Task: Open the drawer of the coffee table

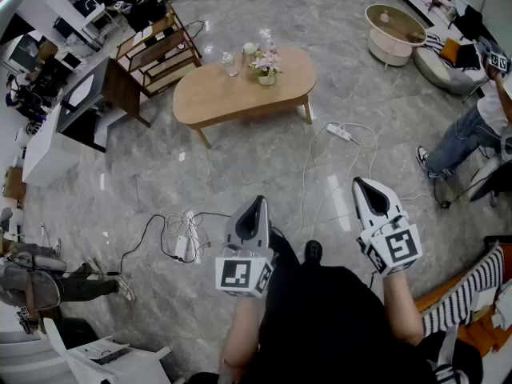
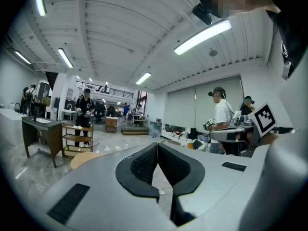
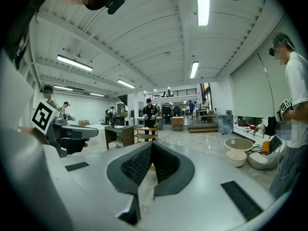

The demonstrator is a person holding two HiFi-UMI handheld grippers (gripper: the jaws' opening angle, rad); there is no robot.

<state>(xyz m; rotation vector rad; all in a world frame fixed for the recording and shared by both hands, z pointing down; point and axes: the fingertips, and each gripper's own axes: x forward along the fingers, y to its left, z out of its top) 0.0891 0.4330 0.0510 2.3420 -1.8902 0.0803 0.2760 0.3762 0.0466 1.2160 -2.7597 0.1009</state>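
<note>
Standing well apart from both grippers, the coffee table [image 1: 232,94] is sitting out on open floor, its oval wooden top carrying a glass [image 1: 230,62] and a flower pot [image 1: 266,72]. No drawer is showing from this angle. It is presumably tucked under the top, and I cannot tell which side it opens from.

The left gripper [image 1: 258,204] and right gripper [image 1: 362,184] are hanging close in front of the person's body, pointing roughly toward the table. Both have their jaws pressed together with nothing between them.

Judging by that, the task is only beginning: the approach is the step in hand, and nothing is touching the table. The next move is calling for walking up, finding the drawer front, spreading one set of jaws and closing them on its pull or edge, then drawing straight out. The glass and flowers are asking for a smooth pull.

Cables [image 1: 168,224] and a power strip [image 1: 338,132] are lying between the person and the table, looking like a tripping risk. The floor [image 1: 240,166] is polished grey marble, throwing back the ceiling lights.

A wooden shelf [image 1: 160,50] and a dark desk [image 1: 100,106] are standing at left, and a round table [image 1: 392,50] at upper right. Other people [image 1: 472,130] are sitting or standing around the edges of this large, workshop-like room.
</note>
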